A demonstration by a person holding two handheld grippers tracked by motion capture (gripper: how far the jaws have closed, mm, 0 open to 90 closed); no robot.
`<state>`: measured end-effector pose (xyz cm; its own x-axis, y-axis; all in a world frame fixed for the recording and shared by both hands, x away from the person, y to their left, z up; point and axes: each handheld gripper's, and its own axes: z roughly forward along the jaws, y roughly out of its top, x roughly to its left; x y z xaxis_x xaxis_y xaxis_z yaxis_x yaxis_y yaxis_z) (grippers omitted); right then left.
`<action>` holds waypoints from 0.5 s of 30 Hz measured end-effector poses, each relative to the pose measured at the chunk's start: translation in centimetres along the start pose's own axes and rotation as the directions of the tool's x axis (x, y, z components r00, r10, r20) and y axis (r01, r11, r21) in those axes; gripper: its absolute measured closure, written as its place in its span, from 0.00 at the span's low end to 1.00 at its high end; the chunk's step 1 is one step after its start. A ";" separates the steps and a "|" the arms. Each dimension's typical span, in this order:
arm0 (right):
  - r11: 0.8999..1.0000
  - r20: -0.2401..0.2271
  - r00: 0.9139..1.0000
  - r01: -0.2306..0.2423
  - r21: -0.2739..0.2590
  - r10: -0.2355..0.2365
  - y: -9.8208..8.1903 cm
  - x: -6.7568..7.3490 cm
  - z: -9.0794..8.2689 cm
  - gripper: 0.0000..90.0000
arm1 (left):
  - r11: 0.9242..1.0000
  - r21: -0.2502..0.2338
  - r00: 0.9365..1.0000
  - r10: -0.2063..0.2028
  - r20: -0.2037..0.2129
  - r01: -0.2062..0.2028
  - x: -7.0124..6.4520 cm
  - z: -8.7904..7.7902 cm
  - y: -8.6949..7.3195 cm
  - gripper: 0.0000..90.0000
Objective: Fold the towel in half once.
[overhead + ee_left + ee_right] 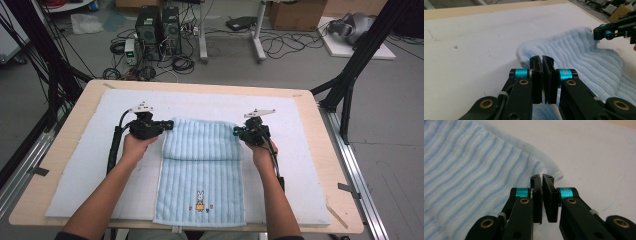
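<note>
Nearest the person, the light blue striped towel hangs just over the front edge of the desk, its small rabbit print facing up; the cloth lies on a white pad that covers most of the desktop. Farther up, the towel's far part is already doubled back toward the person, and the fold in hand looks about half done. At that doubled layer's two corners sit the grippers. The left gripper has its jaws pressed together on the towel's left corner, the cloth bunched up around its tips. The right gripper is likewise closed tight, pinching the thin hemmed edge at the right corner; that bite looks shallow, so it may slip.

To do this step well, both hands should travel together at the same height, keeping the edge between them taut but not stretched, and draw it straight toward the rabbit end so the stripes stay parallel and the side edges line up. Beyond the desk, computer towers and cables lie on the floor.
</note>
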<state>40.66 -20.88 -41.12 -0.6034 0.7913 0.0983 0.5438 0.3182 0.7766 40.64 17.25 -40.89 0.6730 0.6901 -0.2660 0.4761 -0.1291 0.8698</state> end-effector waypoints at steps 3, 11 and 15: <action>1.000 -0.030 1.000 -0.003 -0.031 0.002 -0.6 0.4 -1.2 0.96 | 1.000 -0.004 1.000 0.007 0.020 -0.007 -0.4 -0.7 -0.6 0.96; 0.994 -0.093 0.995 0.034 -0.099 -0.044 -1.6 2.3 -4.4 0.96 | 1.000 -0.027 0.997 0.017 0.076 -0.015 -1.4 -2.8 -1.6 0.96; 0.995 -0.102 0.993 0.043 -0.092 -0.053 -2.5 3.0 -5.2 0.96 | 1.000 -0.019 0.995 0.021 0.098 -0.019 -1.9 -3.7 -2.0 0.96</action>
<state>34.45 -22.02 -39.53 -0.6879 0.7158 0.1204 0.4611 0.3028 0.8341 36.35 18.81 -40.57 0.7354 0.6138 -0.2871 0.4519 -0.1285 0.8828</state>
